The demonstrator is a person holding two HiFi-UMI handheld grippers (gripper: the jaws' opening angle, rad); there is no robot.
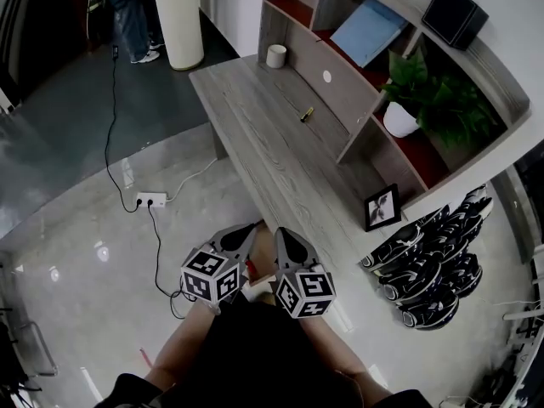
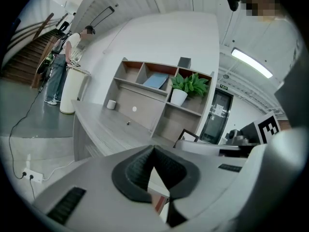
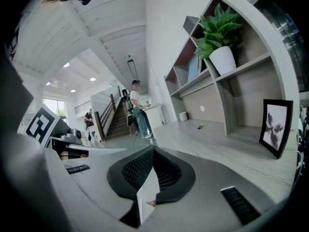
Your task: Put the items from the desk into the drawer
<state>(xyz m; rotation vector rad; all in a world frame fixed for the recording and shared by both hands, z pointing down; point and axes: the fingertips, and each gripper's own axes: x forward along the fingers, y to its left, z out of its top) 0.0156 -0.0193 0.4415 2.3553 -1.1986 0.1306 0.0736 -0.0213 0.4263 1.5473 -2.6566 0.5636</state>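
A small yellow-and-black item [image 1: 306, 114] lies on the grey wooden desk [image 1: 255, 134], far from both grippers; it also shows as a speck [image 2: 128, 123] in the left gripper view and as a yellow bit [image 3: 200, 126] in the right gripper view. A white cup [image 1: 276, 55] stands at the desk's far end. A framed picture [image 1: 382, 206] leans at the near right. My left gripper [image 1: 246, 232] and right gripper [image 1: 280, 235] hover side by side off the desk's near end, both shut with nothing held. The jaws meet at the tips in each gripper view [image 2: 153, 151] [image 3: 153, 151]. No drawer is visible.
A shelf unit [image 1: 357, 75] with a potted plant [image 1: 425, 100] backs the desk. Several shoes [image 1: 433, 262] lie on the floor at the right. A power strip [image 1: 151, 200] and its cable lie on the floor to the left. A white pedestal [image 1: 180, 24] and a standing person are far off.
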